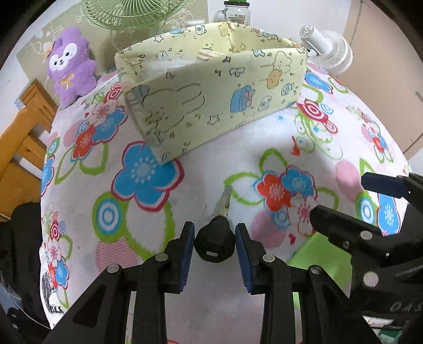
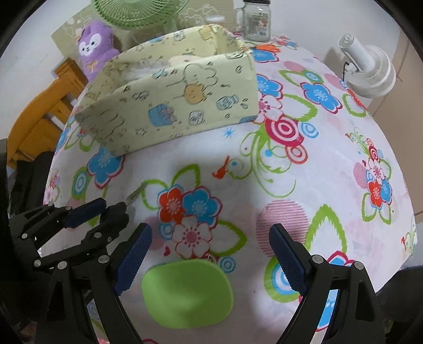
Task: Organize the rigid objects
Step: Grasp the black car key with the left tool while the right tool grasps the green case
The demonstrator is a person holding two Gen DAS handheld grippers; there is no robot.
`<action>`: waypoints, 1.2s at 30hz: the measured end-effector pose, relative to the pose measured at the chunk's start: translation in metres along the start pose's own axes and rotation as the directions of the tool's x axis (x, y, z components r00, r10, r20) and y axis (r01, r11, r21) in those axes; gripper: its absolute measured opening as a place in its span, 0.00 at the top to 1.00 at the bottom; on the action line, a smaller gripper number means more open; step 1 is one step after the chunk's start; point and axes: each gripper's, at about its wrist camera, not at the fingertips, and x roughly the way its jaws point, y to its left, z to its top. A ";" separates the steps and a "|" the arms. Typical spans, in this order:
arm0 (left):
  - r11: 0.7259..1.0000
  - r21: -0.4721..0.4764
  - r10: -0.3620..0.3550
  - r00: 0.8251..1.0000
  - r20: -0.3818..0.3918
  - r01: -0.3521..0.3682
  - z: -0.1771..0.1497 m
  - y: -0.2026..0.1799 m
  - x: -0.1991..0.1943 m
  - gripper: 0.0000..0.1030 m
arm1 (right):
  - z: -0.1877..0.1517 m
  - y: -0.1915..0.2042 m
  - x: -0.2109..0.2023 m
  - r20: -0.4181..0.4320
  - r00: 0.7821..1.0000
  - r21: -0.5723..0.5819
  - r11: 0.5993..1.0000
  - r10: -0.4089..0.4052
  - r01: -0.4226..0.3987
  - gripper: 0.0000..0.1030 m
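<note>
Left gripper (image 1: 214,247) fingers clamped, right gripper (image 2: 211,258) fingers spread wide

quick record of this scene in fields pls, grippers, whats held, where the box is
left gripper: shut on the black-headed key, blade pointing toward the box
right gripper: open, nothing gripped, green lid lies between its fingers
fabric box: open top, at the far side of the floral tablecloth
behind box: purple plush toy, green fan, glass jar

You can read only "PAK" on the yellow fabric box (image 1: 211,87); the jar label (image 2: 257,21) is illegible.
</note>
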 end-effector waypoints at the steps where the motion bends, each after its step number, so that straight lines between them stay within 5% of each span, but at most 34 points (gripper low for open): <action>1: 1.000 0.002 -0.002 1.000 0.000 0.002 -0.002 0.000 0.000 0.69 | -0.002 0.001 0.001 -0.010 1.000 0.000 1.000 0.004 -0.004 0.11; 26: 0.998 0.062 -0.032 0.999 -0.027 0.034 -0.042 0.010 0.002 0.69 | -0.046 0.029 0.023 -0.117 0.991 -0.142 0.989 -0.069 0.052 0.01; 36: 0.997 0.063 -0.032 0.999 -0.025 0.034 -0.045 0.011 0.000 0.69 | -0.058 0.043 0.029 -0.090 0.993 -0.204 0.977 -0.082 0.062 0.00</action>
